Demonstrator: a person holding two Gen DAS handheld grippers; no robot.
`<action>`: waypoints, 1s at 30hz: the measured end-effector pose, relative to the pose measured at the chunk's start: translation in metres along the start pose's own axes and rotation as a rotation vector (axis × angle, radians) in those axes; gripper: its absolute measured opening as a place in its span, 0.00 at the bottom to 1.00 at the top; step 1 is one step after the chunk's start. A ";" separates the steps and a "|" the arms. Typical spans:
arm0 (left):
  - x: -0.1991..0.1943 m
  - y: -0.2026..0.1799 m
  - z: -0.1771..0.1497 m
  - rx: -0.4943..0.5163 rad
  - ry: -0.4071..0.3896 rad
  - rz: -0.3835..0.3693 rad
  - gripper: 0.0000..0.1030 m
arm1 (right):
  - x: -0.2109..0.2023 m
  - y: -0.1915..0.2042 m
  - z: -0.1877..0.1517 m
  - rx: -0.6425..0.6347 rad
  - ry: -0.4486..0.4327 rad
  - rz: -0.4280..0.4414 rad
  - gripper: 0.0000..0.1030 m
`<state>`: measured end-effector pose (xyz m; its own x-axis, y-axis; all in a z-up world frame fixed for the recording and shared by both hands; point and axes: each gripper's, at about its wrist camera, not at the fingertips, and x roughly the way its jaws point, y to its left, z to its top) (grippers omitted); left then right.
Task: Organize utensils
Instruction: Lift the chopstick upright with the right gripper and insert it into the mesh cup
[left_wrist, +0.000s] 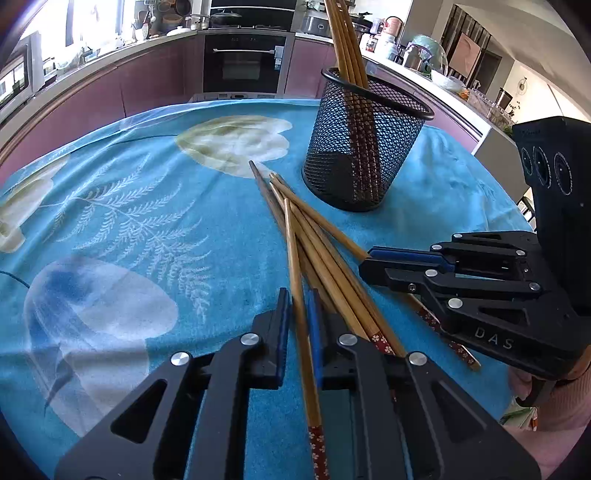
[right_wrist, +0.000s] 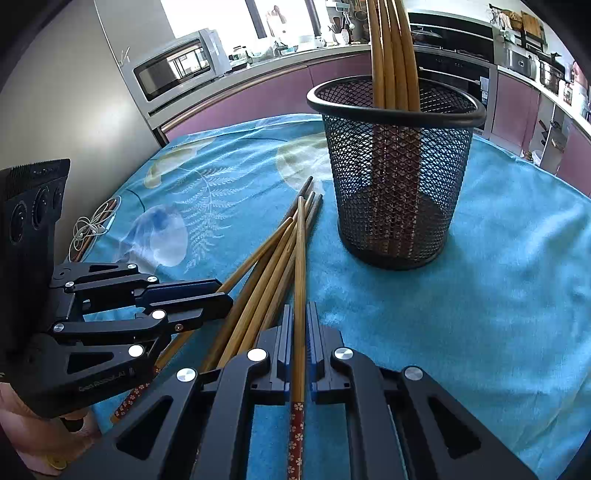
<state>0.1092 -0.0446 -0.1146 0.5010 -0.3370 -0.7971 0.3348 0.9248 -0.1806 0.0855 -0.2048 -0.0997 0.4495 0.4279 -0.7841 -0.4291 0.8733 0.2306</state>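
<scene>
Nearest the left-wrist lens: the left gripper (left_wrist: 298, 317), black with blue pads, clenched on a single bamboo chopstick (left_wrist: 300, 317) with a red flower-patterned handle end. Chopstick running up between the pads, its plain tip pointing away toward the middle of the table. Nearest the right-wrist lens: the right gripper (right_wrist: 300, 325), same black-and-blue build, likewise clenched on one bamboo chopstick with a red patterned end (right_wrist: 300, 295), the shaft pinned tight between both pads and the tip reaching toward the cup.

Just beyond both sets of fingers: a loose fan of bamboo chopsticks (left_wrist: 332, 273) lying flat on the cloth, crossing one another, narrow tips toward the cup, red ends toward the grippers. Right gripper seen from the left view low over the red ends of that pile; left gripper seen from the right view beside the same pile's left edge.

Farther out: a black wire-mesh cup (left_wrist: 364, 147) standing upright on the cloth, just past the pile's tips, already holding several bamboo chopsticks (right_wrist: 393, 55) standing on end, red ends down.

Underneath everything: a turquoise tablecloth printed with pale flowers and ferns (left_wrist: 147, 229). At its far left edge in the right view, a tangle of white earphone cable (right_wrist: 92, 229). Behind, purple kitchen cabinets (left_wrist: 147, 81) and a built-in oven (left_wrist: 243, 62).
</scene>
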 end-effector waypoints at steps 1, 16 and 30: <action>0.000 0.001 0.000 -0.008 0.000 -0.002 0.09 | -0.001 0.000 0.000 0.002 -0.004 0.003 0.05; -0.056 0.009 0.017 -0.055 -0.124 -0.131 0.07 | -0.069 0.001 0.011 -0.032 -0.183 0.036 0.05; -0.111 0.003 0.050 -0.050 -0.277 -0.212 0.07 | -0.112 -0.008 0.032 -0.031 -0.328 0.023 0.05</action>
<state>0.0942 -0.0134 0.0022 0.6242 -0.5509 -0.5540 0.4184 0.8345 -0.3585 0.0641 -0.2527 0.0047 0.6658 0.5038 -0.5503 -0.4634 0.8573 0.2242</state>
